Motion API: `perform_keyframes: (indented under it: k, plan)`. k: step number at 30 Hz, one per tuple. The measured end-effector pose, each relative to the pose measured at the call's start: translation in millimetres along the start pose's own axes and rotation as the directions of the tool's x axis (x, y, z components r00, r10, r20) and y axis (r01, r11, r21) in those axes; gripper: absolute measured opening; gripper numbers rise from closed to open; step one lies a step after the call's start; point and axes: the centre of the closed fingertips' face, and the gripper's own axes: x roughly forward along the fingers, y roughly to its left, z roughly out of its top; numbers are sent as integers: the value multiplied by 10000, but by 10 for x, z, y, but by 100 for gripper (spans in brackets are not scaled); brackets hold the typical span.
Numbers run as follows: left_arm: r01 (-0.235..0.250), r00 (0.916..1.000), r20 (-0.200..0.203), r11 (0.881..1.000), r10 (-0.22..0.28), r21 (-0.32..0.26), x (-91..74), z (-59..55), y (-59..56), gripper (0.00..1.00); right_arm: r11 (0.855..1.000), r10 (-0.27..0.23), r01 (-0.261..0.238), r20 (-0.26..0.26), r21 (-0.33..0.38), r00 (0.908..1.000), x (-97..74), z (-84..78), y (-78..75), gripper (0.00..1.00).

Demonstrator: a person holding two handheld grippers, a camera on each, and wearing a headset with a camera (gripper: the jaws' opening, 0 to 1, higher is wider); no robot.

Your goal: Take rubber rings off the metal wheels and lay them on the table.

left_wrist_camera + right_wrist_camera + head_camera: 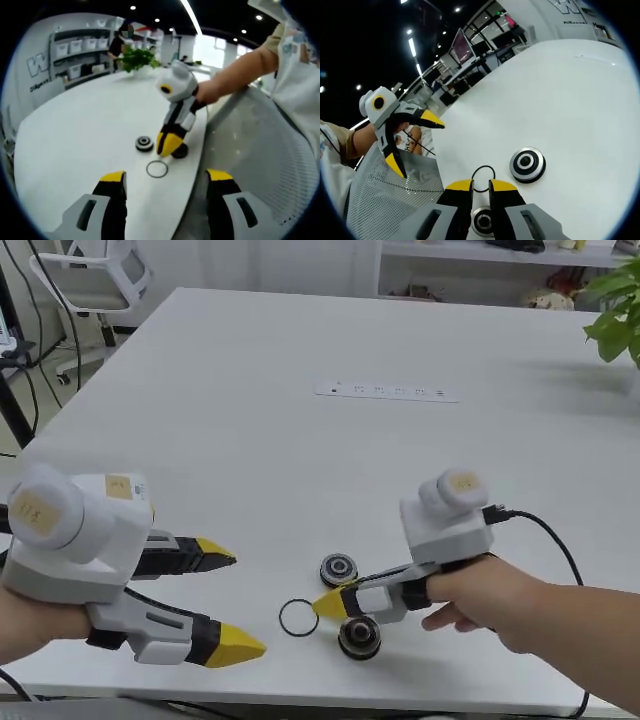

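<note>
1. Slippage is the main worry. The far metal wheel (338,568) shows a dark outer band, so I judge its rubber is still on. Nothing pins that wheel, so a pull on the band could skid or roll it across the worktop (300,420).
2. Loss over the edge is the second risk. One loose rubber ring (298,617) lies flat on the worktop, just beside the tips of the right hand-held gripper (330,603). The near edge is close, and a careless sweep of the jaws could drag the ring off it.
3. The near metal wheel (359,637) sits just beside and partly under the right hand-held gripper. I cannot tell whether it carries a ring. A bump from the jaws could knock it toward the edge.
4. The right hand-held gripper is low over the worktop and points leftward across the person's front. Its jaws are drawn almost together with nothing seen between them. The hand (480,605) wraps its handle with the forearm roughly level.
5. The left hand-held gripper (228,598) is at the near-left edge, aimed toward the wheels. Its jaws are spread wide and empty, well apart from the ring and both wheels.
</note>
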Motion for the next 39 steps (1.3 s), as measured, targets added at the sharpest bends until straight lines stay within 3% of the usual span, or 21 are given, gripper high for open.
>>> perform_keyframes:
  k: [11, 26, 39]
  plan:
    - [47, 10000, -18, 9999, -46, 104, 11, 53, 42, 64, 9999, 121, -119, 323, -56, 9994, -118, 84, 41, 15]
    - [234, 9997, -25, 9989, -233, 411, 101, 215, 44, 63, 9999, 133, -133, 1053, -15, 9944, -437, 190, 21, 18]
    - [444, 9989, -139, 9972, -436, 600, 243, 317, 50, 62, 9994, 4, 37, 1161, -356, 9932, -649, 84, 13, 21]
